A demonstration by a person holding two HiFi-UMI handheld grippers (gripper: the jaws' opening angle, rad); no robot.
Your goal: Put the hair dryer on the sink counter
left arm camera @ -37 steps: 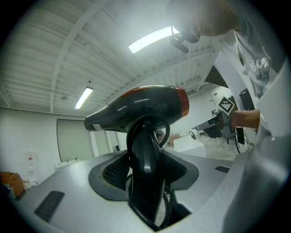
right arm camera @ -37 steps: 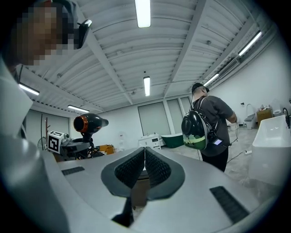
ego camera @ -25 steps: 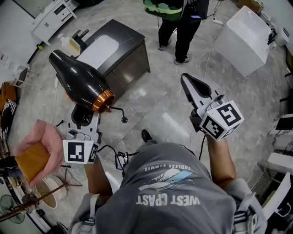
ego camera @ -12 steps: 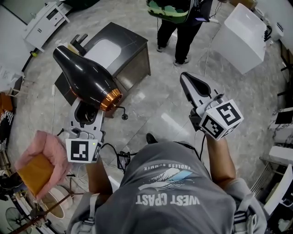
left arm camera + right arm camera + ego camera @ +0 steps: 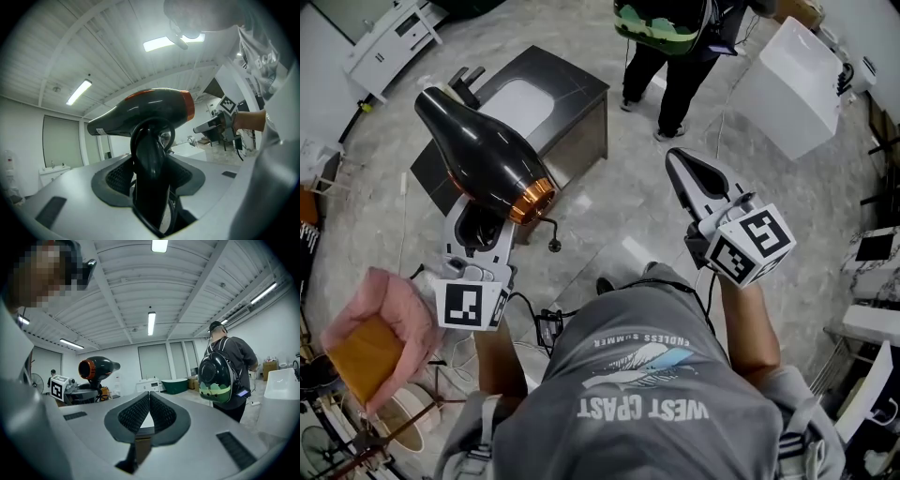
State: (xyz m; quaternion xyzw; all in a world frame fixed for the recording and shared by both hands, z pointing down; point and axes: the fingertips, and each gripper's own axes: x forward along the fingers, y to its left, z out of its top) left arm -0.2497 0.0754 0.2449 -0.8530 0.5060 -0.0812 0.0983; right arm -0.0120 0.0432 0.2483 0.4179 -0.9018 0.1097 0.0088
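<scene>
Left tongs (image 5: 478,232), smooth grey shells with dark ribbed pads, stand fairly wide and are clamped from both sides on the handle (image 5: 150,183) of the hair dryer (image 5: 483,155). I hold it in the air above the pale marbled floor (image 5: 619,220). It has a glossy black, tapering barrel with a copper-orange ring (image 5: 534,199) around its wide end, and a thin black cord (image 5: 172,140) loops beside the rounded handle. In the head view the narrow nozzle overlaps the near corner of the sink counter (image 5: 581,117), a dark, boxy cabinet with a white rectangular basin (image 5: 514,101) let into its top. How high the dryer hangs above that corner cannot be judged. Right tongs (image 5: 149,414) are clenched, their ribbed pads meeting at the tips with nothing between them, raised well apart from the dryer. Each tool carries a white cube (image 5: 755,244) printed with square black markers. A person with a hard green-and-black backpack (image 5: 221,376) stands beyond the sink counter, cut off by the top edge of the head view. The pink, soft-looking mass (image 5: 370,323) at the left edge is hard to make out.
</scene>
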